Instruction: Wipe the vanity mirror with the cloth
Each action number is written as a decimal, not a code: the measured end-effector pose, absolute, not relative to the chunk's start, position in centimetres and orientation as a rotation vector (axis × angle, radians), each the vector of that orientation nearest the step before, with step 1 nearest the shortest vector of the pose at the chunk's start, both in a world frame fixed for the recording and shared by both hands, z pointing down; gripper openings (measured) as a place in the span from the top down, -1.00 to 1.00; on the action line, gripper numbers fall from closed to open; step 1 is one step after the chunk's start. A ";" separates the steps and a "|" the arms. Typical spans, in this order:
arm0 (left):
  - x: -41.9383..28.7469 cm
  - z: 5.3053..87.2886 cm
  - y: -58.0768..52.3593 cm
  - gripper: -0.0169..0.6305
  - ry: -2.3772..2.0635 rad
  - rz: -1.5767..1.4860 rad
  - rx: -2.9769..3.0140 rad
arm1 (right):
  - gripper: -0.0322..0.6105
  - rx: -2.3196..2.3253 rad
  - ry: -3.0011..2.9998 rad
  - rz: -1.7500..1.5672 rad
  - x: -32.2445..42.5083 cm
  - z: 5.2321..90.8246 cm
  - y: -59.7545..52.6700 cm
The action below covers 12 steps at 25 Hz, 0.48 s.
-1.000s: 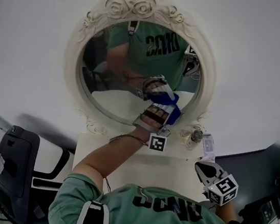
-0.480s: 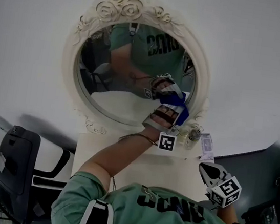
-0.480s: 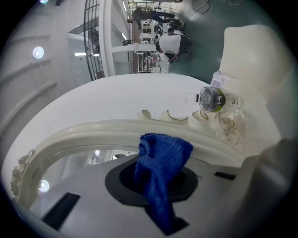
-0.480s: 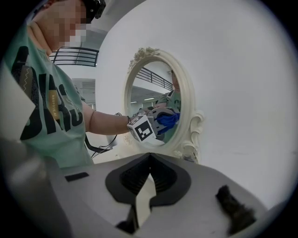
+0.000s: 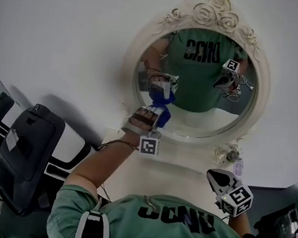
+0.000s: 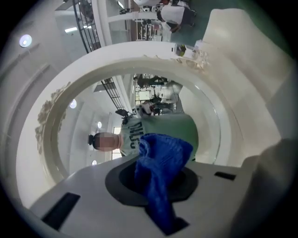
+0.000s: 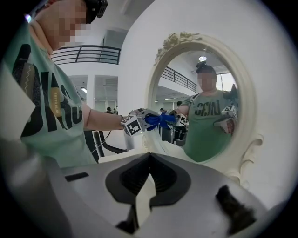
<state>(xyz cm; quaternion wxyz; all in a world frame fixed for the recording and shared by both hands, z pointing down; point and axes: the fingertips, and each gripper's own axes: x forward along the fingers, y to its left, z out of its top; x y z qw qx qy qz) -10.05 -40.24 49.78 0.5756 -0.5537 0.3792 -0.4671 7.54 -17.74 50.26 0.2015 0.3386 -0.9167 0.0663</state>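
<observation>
The oval vanity mirror [image 5: 196,95] in a cream frame carved with roses [image 5: 213,12] stands on the vanity. My left gripper [image 5: 157,116] is shut on a blue cloth [image 5: 163,115] and presses it to the lower left of the glass. In the left gripper view the cloth [image 6: 160,162] bunches between the jaws, close to the mirror [image 6: 153,93]. My right gripper [image 5: 213,176] hangs low at the right over the vanity top, shut and with nothing in it. The right gripper view shows its jaws [image 7: 149,155] together, and beyond them the cloth [image 7: 158,120] against the mirror [image 7: 205,107].
The cream vanity top [image 5: 169,173] runs below the mirror. A small bottle [image 5: 235,154] and a card [image 5: 238,167] stand by the frame's lower right. A black chair [image 5: 28,159] sits at the left. Dark equipment [image 5: 279,227] lies at the lower right.
The left gripper has carried the cloth across the glass from the lower right to the lower left. The head view has swung too. The right gripper stays low.
</observation>
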 end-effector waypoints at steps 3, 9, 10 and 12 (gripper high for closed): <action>-14.5 50.1 -40.7 0.77 0.940 -1.136 -1.276 | 0.87 0.878 -2.585 0.156 4.8 50.2 -18.8; -16.6 51.7 -41.9 0.77 0.943 -1.185 -1.272 | 0.87 0.828 -2.582 0.154 2.7 49.9 -18.9; -16.5 52.0 -42.1 0.77 0.937 -1.191 -1.274 | 0.87 0.826 -2.581 0.153 2.7 49.9 -18.9; -16.7 52.3 -42.2 0.77 0.927 -1.204 -1.266 | 0.87 0.834 -2.578 0.154 2.9 50.0 -19.0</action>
